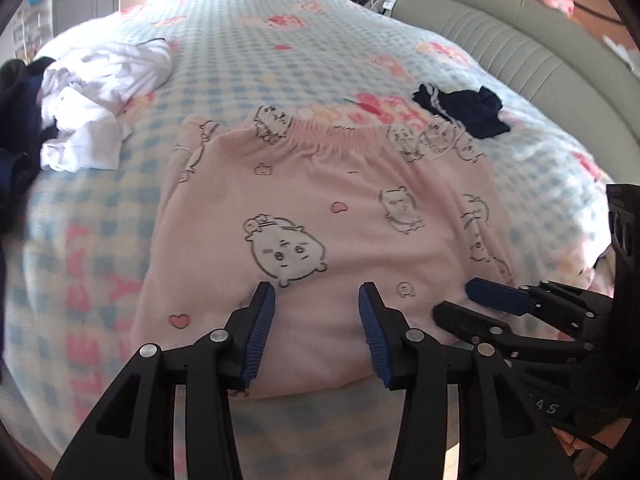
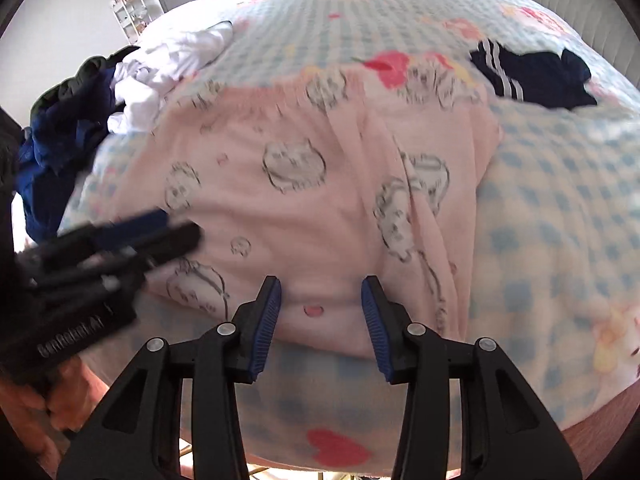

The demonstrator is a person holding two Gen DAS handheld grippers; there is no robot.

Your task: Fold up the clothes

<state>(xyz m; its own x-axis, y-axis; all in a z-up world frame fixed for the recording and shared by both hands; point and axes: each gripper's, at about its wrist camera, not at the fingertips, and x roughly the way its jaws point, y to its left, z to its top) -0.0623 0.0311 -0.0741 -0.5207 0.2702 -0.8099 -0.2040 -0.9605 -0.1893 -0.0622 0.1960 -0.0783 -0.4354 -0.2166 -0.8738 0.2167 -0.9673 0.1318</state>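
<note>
Checked bedspread (image 1: 248, 52), pink pyjama bottoms (image 1: 320, 208) flat mid-bed, waistband far. Left gripper (image 1: 317, 332) and right gripper (image 2: 321, 320) both agape at near hem, holding nothing. You: pinch hem corners evenly before lifting.

A blue-checked blanket (image 1: 320, 40) with pink prints is spread ahead of and beneath the jaws. A padded grey headboard (image 1: 520, 52) is seen far ahead to the right of the jaws. A white shelf rack (image 2: 130, 14) is seen far ahead to their left.
</note>
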